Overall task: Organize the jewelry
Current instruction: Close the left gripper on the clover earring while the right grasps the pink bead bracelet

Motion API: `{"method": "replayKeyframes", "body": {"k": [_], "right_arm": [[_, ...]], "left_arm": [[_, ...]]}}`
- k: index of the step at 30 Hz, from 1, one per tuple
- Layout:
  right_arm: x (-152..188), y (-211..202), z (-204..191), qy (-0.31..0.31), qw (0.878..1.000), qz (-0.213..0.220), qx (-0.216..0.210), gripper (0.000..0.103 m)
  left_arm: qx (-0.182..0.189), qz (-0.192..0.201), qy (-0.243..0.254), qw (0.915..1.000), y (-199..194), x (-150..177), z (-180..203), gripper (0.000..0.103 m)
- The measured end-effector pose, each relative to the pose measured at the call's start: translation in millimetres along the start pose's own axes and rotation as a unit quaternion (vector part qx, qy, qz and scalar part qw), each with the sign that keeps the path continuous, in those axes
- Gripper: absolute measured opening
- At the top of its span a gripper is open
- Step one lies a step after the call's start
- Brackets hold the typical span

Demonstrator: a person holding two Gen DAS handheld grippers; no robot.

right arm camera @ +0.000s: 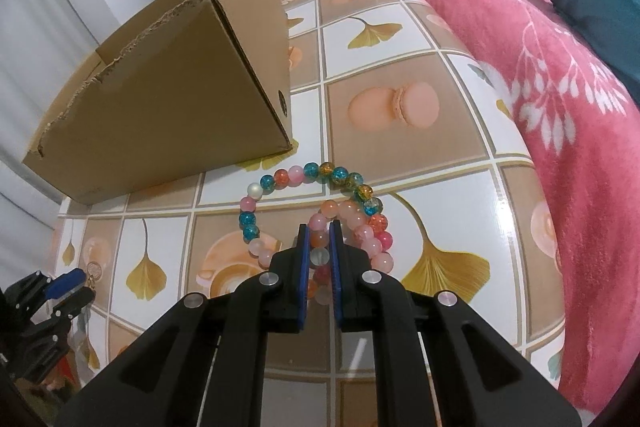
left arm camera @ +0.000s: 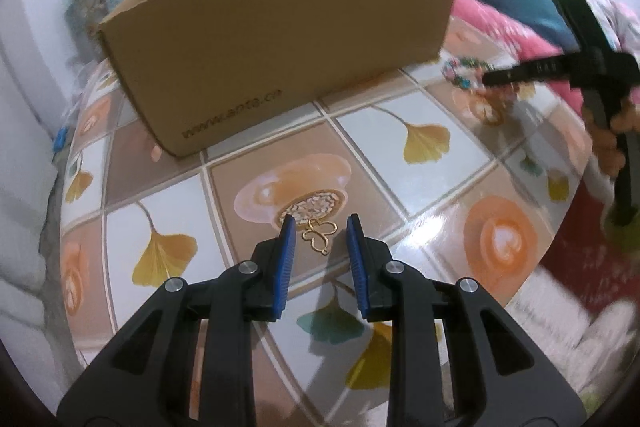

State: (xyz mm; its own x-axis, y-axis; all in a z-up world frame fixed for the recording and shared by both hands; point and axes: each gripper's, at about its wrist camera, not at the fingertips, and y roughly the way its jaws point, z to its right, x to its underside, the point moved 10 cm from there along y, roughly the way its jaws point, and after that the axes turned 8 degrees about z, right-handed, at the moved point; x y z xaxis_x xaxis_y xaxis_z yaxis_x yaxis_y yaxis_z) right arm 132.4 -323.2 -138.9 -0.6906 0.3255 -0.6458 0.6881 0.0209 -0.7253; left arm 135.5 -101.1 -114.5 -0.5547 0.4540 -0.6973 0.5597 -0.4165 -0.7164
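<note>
- Left wrist view: the left gripper stands spread over the table, pinching nothing. A gold butterfly pendant lies flat between the pads, nearer the left one. Being thin, it could slide away instead of lifting.
- Right wrist view: the right gripper is pressed on the pink bead bracelet, with the multicoloured bracelet overlapping it near the cardboard box. The two could snag and drag together.

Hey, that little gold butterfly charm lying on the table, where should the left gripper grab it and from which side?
Come from above, straddling the gold butterfly charm across its narrow waist between the wing loops. It lies flat on the tablecloth, thin wire, between the open fingers of the left gripper.
</note>
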Motion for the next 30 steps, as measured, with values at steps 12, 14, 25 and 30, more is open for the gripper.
{"method": "replayKeyframes", "body": {"k": [12,14,25,30], "right_arm": [[1.0,-0.4,-0.5,0.002,1.0,0.001,0.001,0.01],[1.3,-0.4,-0.8,0.003,1.0,0.001,0.0,0.01],[1.0,-0.6,-2.0,0.001,1.0,-0.001,-0.001,0.01],[1.2,-0.7,-2.3,0.003,1.0,0.0,-0.002,0.01]], "left_arm": [[0.052,-0.007,0.055,0.9971,-2.6,3.5,8.6,0.022],[0.054,-0.006,0.061,0.9967,-3.6,3.7,8.3,0.021],[0.066,-0.012,0.069,0.9954,1.0,1.2,7.1,0.021],[0.064,-0.006,0.086,0.9942,0.9,1.3,12.8,0.011]]}}
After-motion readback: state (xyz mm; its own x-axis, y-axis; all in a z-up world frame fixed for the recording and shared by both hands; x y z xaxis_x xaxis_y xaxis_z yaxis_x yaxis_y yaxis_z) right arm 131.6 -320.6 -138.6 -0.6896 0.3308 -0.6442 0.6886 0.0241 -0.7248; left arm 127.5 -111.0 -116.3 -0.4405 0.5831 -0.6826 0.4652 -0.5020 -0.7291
